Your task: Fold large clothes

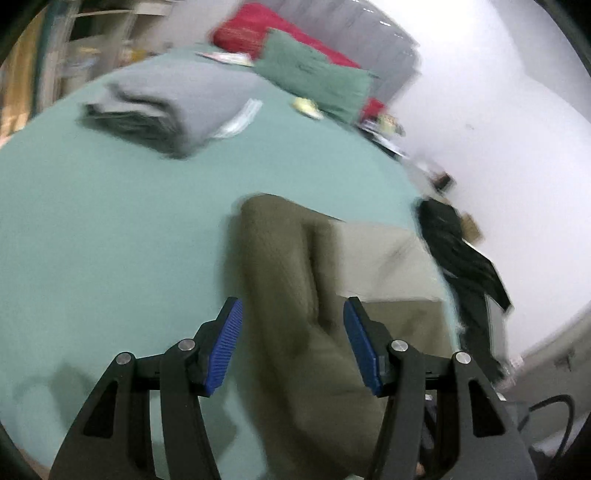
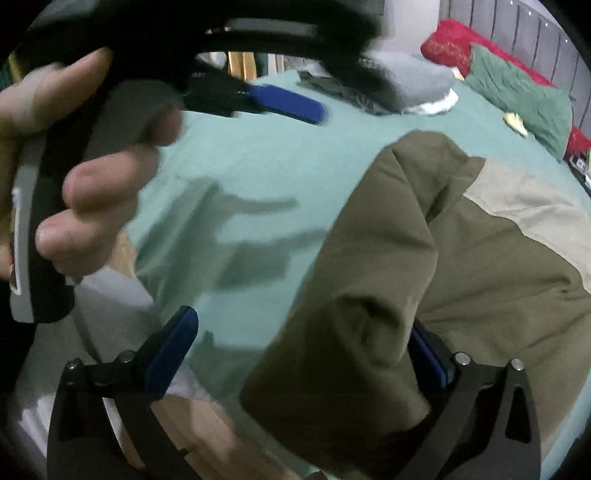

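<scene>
An olive-green garment (image 1: 295,295) with a paler beige part (image 1: 384,258) lies on the teal bed sheet (image 1: 110,240). My left gripper (image 1: 293,332) is open, its blue pads (image 1: 225,347) standing on either side of an olive fold, above it. In the right wrist view the same garment (image 2: 424,277) fills the right half. My right gripper (image 2: 303,343) is open wide; bunched olive cloth lies between its jaws and hides part of the right pad (image 2: 428,354). The left gripper (image 2: 284,101), held in a hand (image 2: 92,184), shows at the upper left of that view.
A folded grey garment (image 1: 177,103) lies further up the bed, with a green pillow (image 1: 314,74) and red cushion (image 1: 258,26) by the grey headboard. Dark clothes (image 1: 461,251) hang off the bed's right edge near the white wall. A cable (image 1: 554,410) lies on the floor.
</scene>
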